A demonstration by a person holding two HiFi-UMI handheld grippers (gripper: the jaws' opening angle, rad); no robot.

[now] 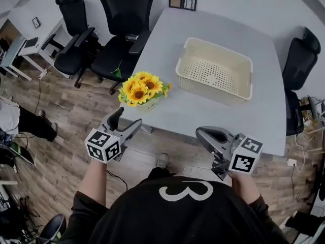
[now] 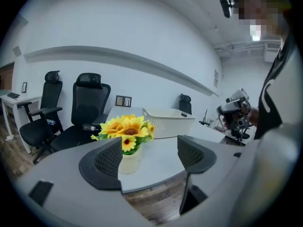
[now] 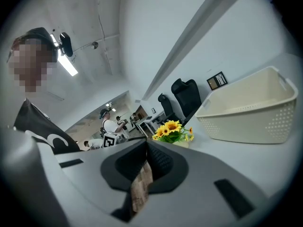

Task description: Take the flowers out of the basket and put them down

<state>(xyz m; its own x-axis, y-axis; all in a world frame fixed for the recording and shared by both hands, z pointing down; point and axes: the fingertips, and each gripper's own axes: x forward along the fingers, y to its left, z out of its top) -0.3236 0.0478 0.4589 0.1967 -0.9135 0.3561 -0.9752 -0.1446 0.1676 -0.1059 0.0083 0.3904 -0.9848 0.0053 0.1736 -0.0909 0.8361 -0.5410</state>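
Head view shows the flowers [image 1: 142,89], a bunch of yellow sunflowers in a small pale pot [image 1: 148,104], standing upright on the grey tabletop [image 1: 203,117] close to its near edge. They are outside the basket [image 1: 213,92], which sits apart from them on the same tabletop. The left gripper [image 1: 125,122] is held off the tabletop's edge, over the wood floor [image 1: 66,136]. Its 2 fingers aim at the flowers, which stand just ahead of the fingertips and do not touch them. The right gripper [image 1: 202,134] also hangs off the near edge, with the flowers ahead and well to the left of its fingers and the basket ahead of them across the tabletop.

In the left gripper view the fingers [image 2: 105,164] are released and spread wide. Only the tabletop's edge and the floor show between them. The pot stands beyond the left finger and is partly covered by it, with the blooms rising above that finger's tip. The basket lies further back, beyond the gap.

In the right gripper view the 2 fingers are clenched together and grasp nothing. The flowers show just past the fingertips, well apart from them, and the basket stands to the right of the fingers.
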